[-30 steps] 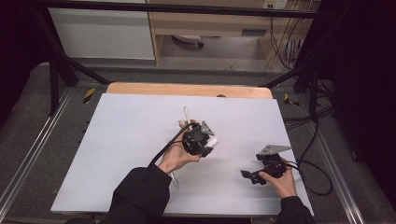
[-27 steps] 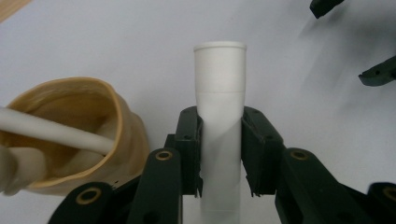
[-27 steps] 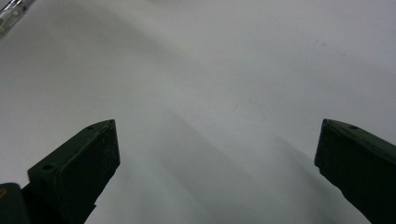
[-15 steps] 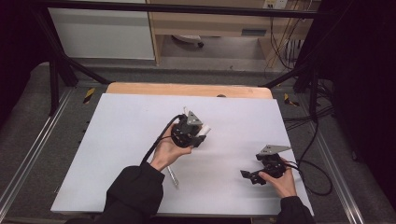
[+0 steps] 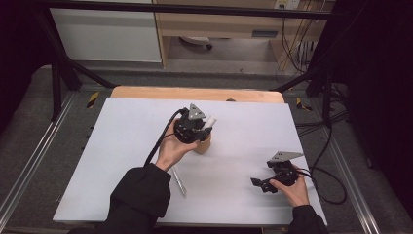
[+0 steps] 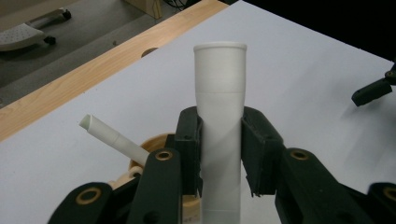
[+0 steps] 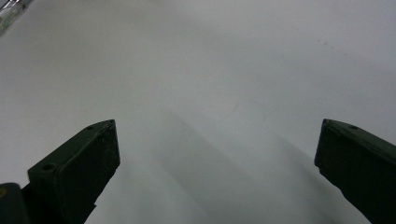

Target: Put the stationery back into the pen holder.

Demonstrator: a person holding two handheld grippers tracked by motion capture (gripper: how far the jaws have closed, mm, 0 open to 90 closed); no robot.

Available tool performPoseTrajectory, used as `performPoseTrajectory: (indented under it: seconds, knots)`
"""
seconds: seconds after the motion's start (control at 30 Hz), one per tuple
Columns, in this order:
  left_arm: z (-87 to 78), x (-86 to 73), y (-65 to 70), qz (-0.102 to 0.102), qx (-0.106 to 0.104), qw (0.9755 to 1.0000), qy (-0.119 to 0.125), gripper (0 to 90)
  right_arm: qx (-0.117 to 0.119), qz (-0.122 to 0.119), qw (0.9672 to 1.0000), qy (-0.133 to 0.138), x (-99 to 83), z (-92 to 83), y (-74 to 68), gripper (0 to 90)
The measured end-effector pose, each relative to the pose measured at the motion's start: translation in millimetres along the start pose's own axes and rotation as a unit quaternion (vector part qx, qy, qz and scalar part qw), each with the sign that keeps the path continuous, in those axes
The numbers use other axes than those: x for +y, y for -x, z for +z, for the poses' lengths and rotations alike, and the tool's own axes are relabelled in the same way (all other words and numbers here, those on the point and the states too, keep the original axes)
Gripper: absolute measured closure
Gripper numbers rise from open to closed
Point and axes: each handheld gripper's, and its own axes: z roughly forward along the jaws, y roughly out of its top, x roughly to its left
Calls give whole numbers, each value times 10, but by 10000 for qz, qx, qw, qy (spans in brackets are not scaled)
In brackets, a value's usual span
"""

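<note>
A white tube (image 6: 219, 126) is clamped between the pads of the left tongs (image 6: 219, 154); in the left gripper view it stands upright between the two black jaws, which are closed partway and pressed on its sides, with its rimmed top well above them. Just behind the jaws on that side, a round wooden holder (image 6: 154, 144) is seen on the desk (image 5: 122, 146), and a thinner white stick (image 6: 112, 137) leans out of it at a slant. In the high view the left tongs (image 5: 195, 127) are held above the wooden holder (image 5: 203, 145) near the middle of the white desk (the tube (image 5: 209, 121) shows as a pale end beside the grey plate); whether the tube's lower end is inside the holder cannot be told. A slim silvery pen-like thing (image 5: 178, 181) lies flat on the desk near the left sleeve. The right tongs (image 5: 260, 184) rest low at the near right of the desk, well apart from the holder; in the right gripper view their jaws stand wide apart with bare desk (image 7: 219, 93) between them and nothing gripped.
</note>
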Motion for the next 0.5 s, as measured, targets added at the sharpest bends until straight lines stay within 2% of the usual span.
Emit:
performPoseTrajectory:
  seconds: [0.33, 0.5]
  knots:
    - [133, 14, -100, -144, 176, 9996, 146, 691, 4, 9, 10000, -2, 0, 1, -1, 7]
    - [235, -7, -132, -209, 197, 9994, 168, 692, 7, 11, 10000, -4, -1, -1, -2, 7]
